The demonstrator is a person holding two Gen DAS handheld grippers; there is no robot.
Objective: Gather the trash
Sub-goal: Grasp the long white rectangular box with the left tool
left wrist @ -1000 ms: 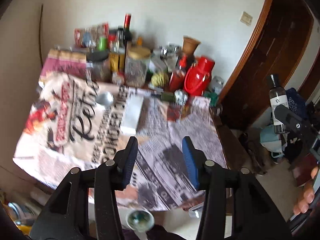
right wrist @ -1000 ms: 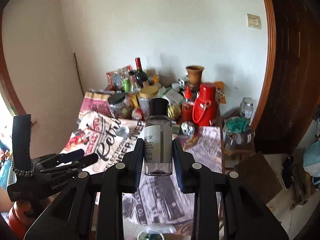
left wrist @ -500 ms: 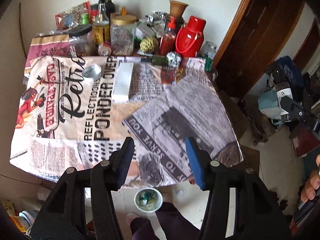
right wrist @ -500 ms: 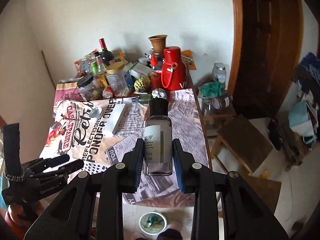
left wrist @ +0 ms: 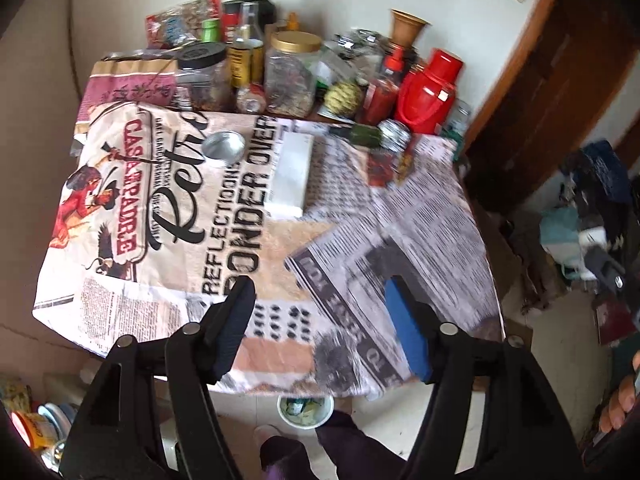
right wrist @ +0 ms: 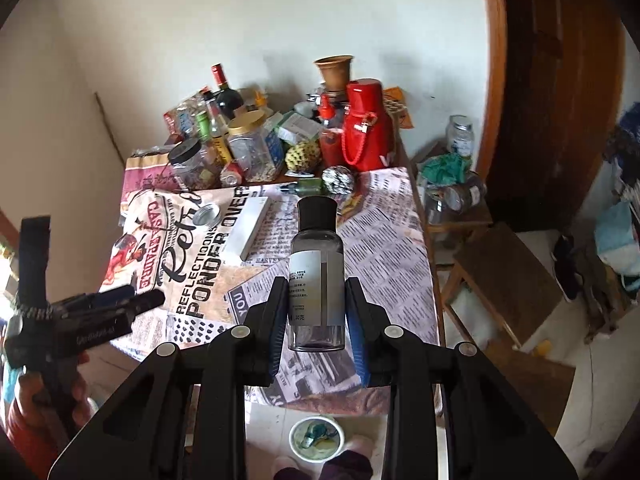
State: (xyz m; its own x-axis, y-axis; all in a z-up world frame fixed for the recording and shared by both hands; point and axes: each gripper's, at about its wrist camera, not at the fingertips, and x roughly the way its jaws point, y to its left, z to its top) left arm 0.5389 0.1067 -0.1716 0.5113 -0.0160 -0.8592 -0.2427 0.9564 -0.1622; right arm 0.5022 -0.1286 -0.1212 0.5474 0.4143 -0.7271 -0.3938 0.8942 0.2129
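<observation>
Below the table edge (right wrist: 432, 280), a white cup (right wrist: 317, 439) holds green scraps; the right gripper (right wrist: 316, 320) clamps a dark-capped bottle (right wrist: 317, 280); the left gripper (left wrist: 324, 320) has just been widening, empty.

Domestic room, lived-in and cluttered. Table (left wrist: 120, 304) under a printed newspaper-pattern cloth; far edge crowded with a wine bottle (right wrist: 225, 94), gold-lidded jar (left wrist: 291, 74), red thermos (right wrist: 366, 128) and clay pot (right wrist: 335, 70). Dark wooden door (right wrist: 560, 92) at right, white plastered walls. Low wooden stool (right wrist: 508, 276) on the right floor; paper cup (right wrist: 317, 438) on near tiles.
</observation>
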